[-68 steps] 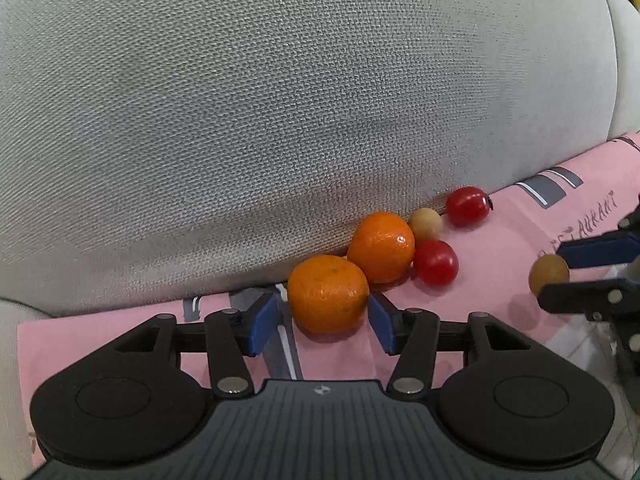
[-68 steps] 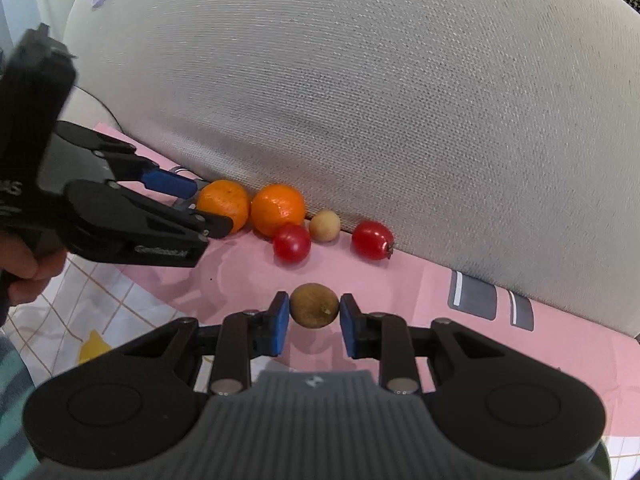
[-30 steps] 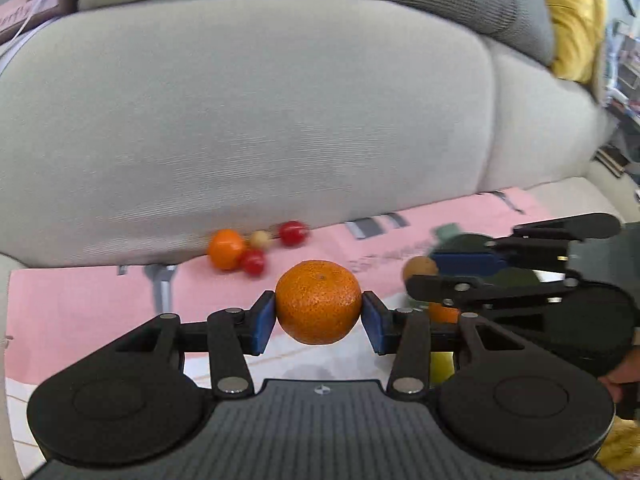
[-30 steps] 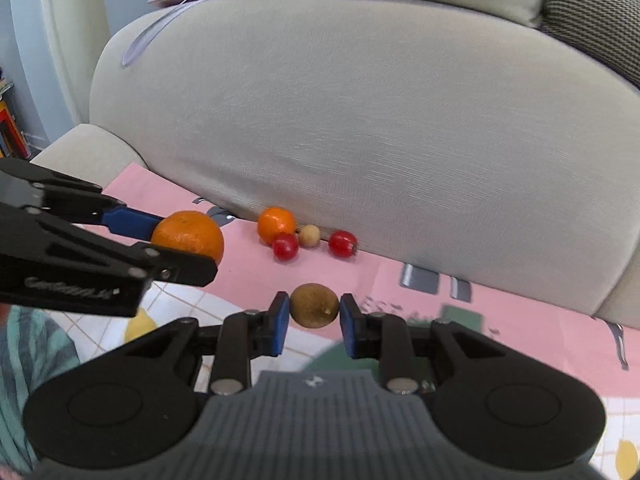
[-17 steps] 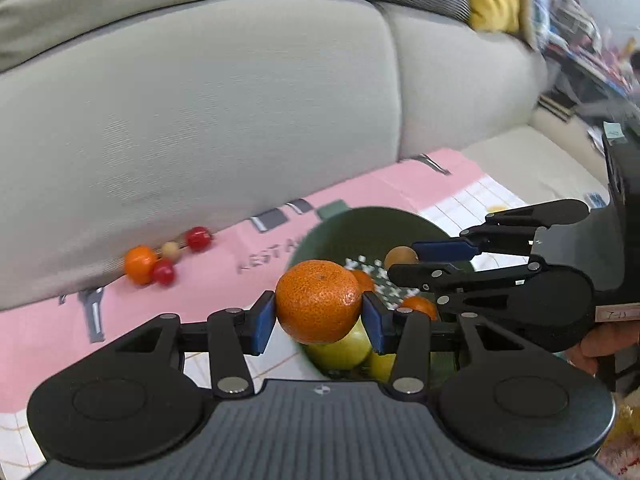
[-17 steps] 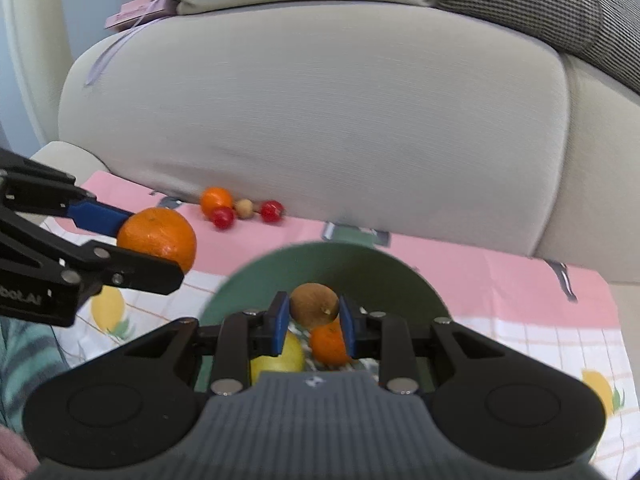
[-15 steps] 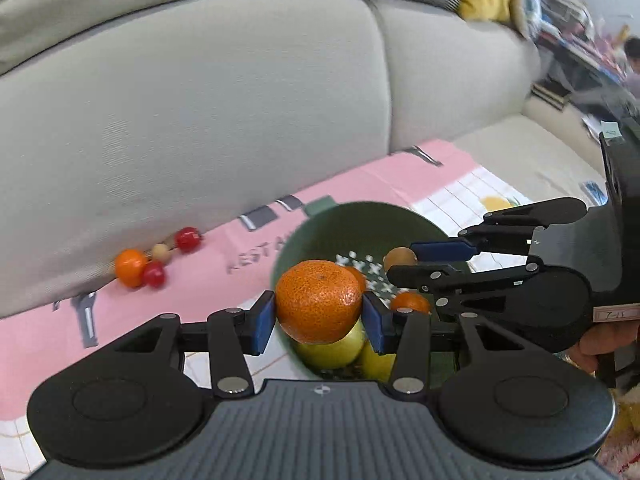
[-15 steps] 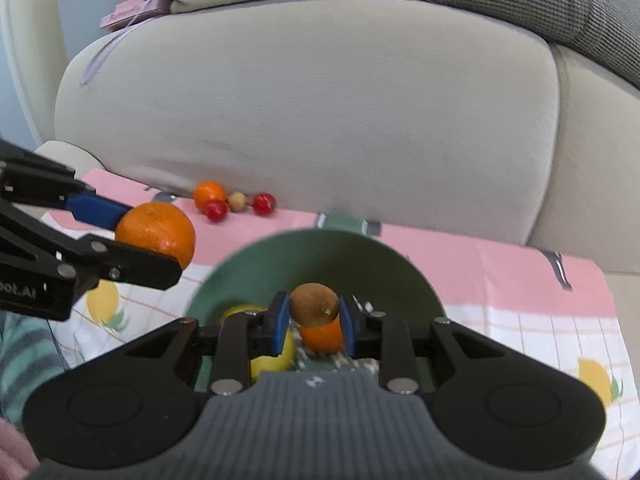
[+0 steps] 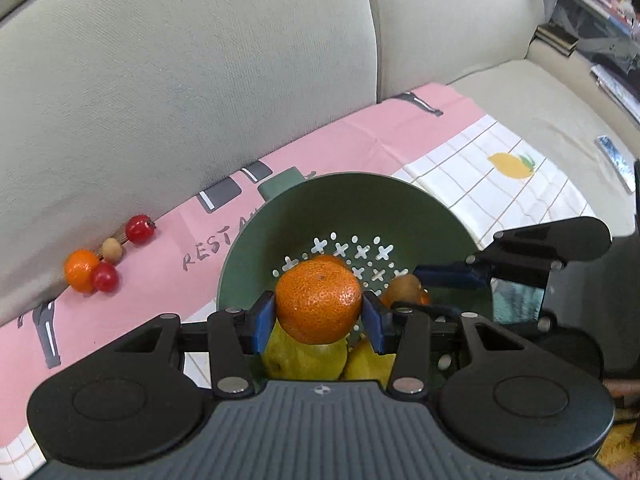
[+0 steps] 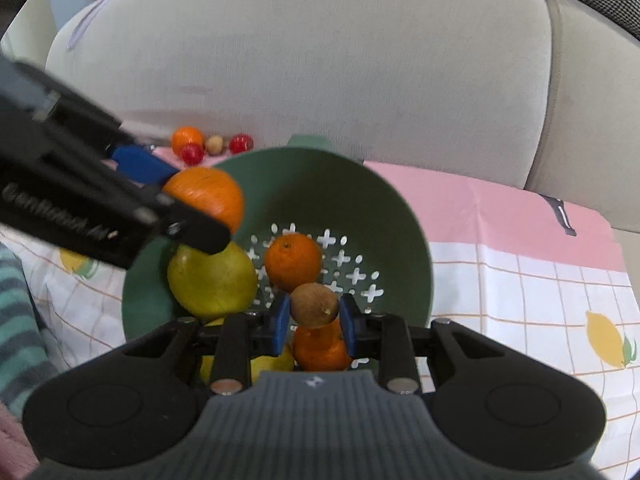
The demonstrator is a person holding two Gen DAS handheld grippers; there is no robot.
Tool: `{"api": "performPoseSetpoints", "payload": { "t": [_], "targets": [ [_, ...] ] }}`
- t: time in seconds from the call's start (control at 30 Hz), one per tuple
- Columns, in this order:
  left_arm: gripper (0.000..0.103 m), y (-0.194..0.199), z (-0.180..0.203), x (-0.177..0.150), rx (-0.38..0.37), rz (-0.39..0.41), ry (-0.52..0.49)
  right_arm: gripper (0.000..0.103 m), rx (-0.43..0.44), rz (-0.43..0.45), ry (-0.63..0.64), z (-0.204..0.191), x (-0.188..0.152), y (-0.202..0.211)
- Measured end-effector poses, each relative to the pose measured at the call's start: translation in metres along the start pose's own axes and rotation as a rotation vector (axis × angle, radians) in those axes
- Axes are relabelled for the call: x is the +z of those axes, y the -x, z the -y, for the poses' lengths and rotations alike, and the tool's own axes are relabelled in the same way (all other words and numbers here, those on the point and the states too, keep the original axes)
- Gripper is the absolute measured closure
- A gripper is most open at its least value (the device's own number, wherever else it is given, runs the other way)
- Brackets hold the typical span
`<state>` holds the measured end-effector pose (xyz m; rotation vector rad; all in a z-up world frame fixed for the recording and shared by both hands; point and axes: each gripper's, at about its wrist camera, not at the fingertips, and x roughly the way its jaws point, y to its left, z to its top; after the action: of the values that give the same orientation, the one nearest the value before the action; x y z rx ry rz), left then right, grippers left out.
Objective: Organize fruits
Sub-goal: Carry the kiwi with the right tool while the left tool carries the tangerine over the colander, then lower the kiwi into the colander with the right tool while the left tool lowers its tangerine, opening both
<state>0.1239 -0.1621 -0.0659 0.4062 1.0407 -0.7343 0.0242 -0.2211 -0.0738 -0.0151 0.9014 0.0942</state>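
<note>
My left gripper (image 9: 319,316) is shut on an orange mandarin (image 9: 319,301) and hangs over the green colander bowl (image 9: 344,196). My right gripper (image 10: 314,318) is shut on a small brown kiwi (image 10: 315,305), also above the bowl (image 10: 404,236). Inside the bowl lie a yellow-green lemon (image 10: 212,278), two mandarins (image 10: 294,261) and more yellow fruit near my fingers. In the right wrist view the left gripper's mandarin (image 10: 208,196) shows over the bowl's left rim. Against the sofa back rest a mandarin (image 9: 80,270), two cherry tomatoes (image 9: 105,277) and a small tan fruit (image 9: 111,250).
The bowl stands on a pink and white checked cloth (image 9: 500,184) with lemon prints, spread on a beige sofa seat. The sofa backrest (image 9: 200,72) rises just behind. A striped teal sleeve (image 10: 18,320) shows at the left edge. Shelves with clutter (image 9: 592,20) are far right.
Both grippers have travelled from the loose fruits by the backrest to above the green bowl and sunk closer to it, each still holding its fruit. The bowl now fills more of both views.
</note>
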Motion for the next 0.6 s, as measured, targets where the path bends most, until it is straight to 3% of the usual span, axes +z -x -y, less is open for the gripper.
{"api": "performPoseSetpoints", "payload": {
  "t": [0.2, 0.6],
  "targets": [
    [0.051, -0.020, 0.003, 0.010, 0.093, -0.061, -0.054, 0.079, 0.009, -0.017, 0.030, -0.004, 0.003, -0.015],
    [0.051, -0.042, 0.000, 0.013, 0.096, -0.117, -0.049, 0.079, 0.030, -0.050, 0.022, -0.003, 0.008, -0.035]
  ]
}}
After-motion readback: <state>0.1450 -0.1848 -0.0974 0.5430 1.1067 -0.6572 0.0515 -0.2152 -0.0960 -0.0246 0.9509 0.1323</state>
